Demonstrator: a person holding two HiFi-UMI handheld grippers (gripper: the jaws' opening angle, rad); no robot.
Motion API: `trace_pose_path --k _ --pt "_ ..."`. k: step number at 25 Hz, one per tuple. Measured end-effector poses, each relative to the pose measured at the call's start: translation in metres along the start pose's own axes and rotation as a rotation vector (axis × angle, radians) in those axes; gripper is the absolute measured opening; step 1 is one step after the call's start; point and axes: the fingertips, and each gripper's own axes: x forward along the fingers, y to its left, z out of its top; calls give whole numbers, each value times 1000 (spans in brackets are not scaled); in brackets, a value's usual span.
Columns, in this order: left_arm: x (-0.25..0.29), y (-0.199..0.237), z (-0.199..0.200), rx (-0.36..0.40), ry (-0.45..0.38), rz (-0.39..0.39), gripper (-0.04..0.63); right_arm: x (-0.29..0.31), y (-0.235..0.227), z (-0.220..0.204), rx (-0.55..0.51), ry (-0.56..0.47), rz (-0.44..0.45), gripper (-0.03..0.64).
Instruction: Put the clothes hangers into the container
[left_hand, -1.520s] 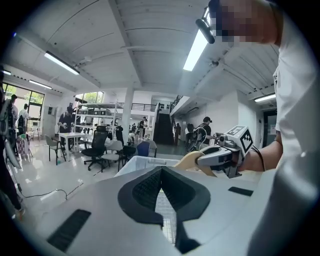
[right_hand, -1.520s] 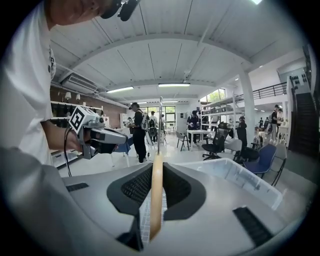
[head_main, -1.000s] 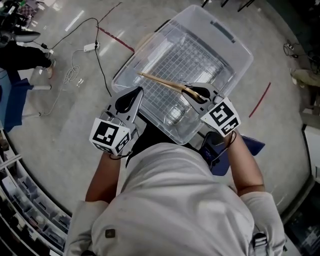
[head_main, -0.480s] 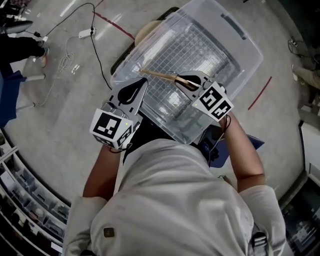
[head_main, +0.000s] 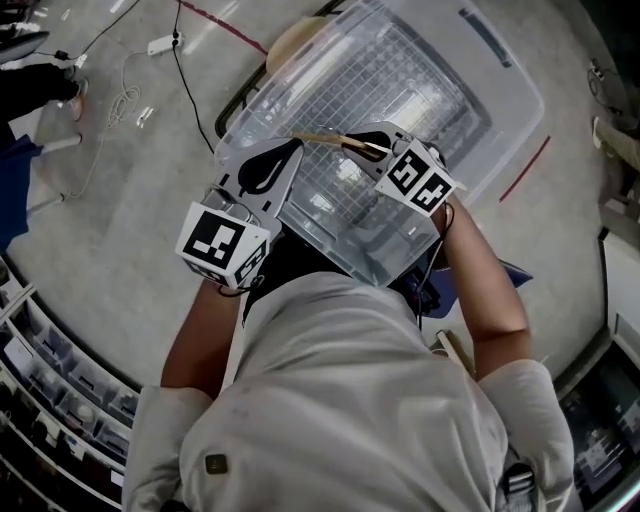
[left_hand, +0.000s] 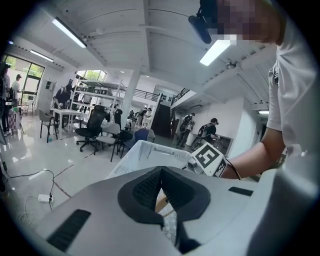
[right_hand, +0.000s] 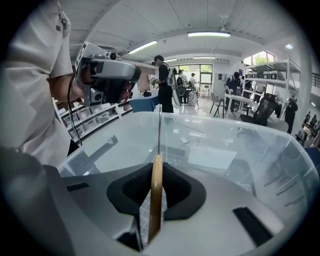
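- The right gripper (head_main: 362, 146) is clamped on a wooden clothes hanger (head_main: 322, 139); in the right gripper view the dark pads (right_hand: 131, 189) press on both sides of the wooden bar (right_hand: 155, 200), so the jaws stand only slightly apart, by the width of the bar.
- From that grip a thin metal rod (right_hand: 159, 127) of the hanger runs straight on ahead of the jaws, over the inside of the clear plastic container (right_hand: 235, 145).
- In the head view the hanger sticks out from the right gripper towards the left, above the near left part of the container (head_main: 505, 52). Whether it touches the floor of the container cannot be told.
- The left gripper (head_main: 287, 157) has its jaw tips together with nothing between them; its own view shows the pads (left_hand: 145, 189) meeting at the front.
- The left gripper hangs at the near left rim of the container (left_hand: 142, 150), its tips near the free end of the hanger but apart from it.
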Motion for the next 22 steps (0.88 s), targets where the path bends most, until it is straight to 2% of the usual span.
trace_pose_path --k 6,13,17,22 --pt "49 -5 -24 -10 35 -13 18 26 -23 -48 67 -18 75 64" --pt "63 5 -30 -51 52 -19 18 59 -30 -65 147 -50 142 66" --pt "66 3 -38 -68 69 -31 18 59 -41 -82 233 -79 145 67" --pt "78 4 -48 -86 83 -44 18 69 -68 -117 320 -43 94 91"
